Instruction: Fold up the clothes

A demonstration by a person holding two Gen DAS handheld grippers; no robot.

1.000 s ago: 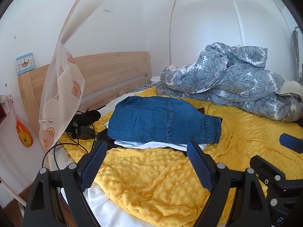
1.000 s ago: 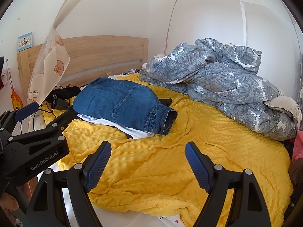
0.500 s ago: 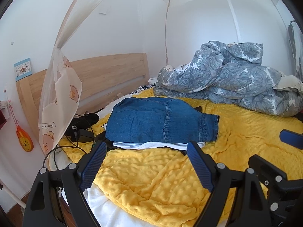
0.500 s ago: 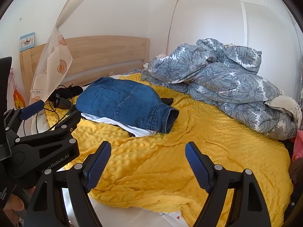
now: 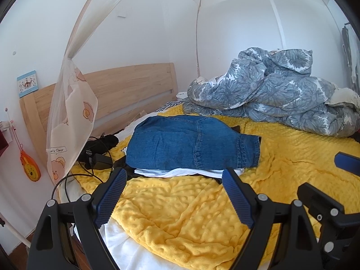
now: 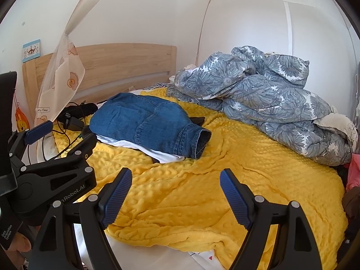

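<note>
The left gripper (image 5: 174, 193) hangs over the bumpy yellow fleece blanket (image 5: 180, 213), its blue-padded jaws spread wide, released, gripping and touching nothing. The right gripper (image 6: 175, 193) is the same: jaws spread wide apart above the blanket, empty. The folded blue denim garment (image 5: 193, 145) lies beyond both, on top of a folded white garment (image 5: 180, 172), on the blanket toward the pale wooden headboard (image 5: 126, 87). A crumpled grey floral duvet (image 6: 258, 99) is heaped at the far right of the bed.
</note>
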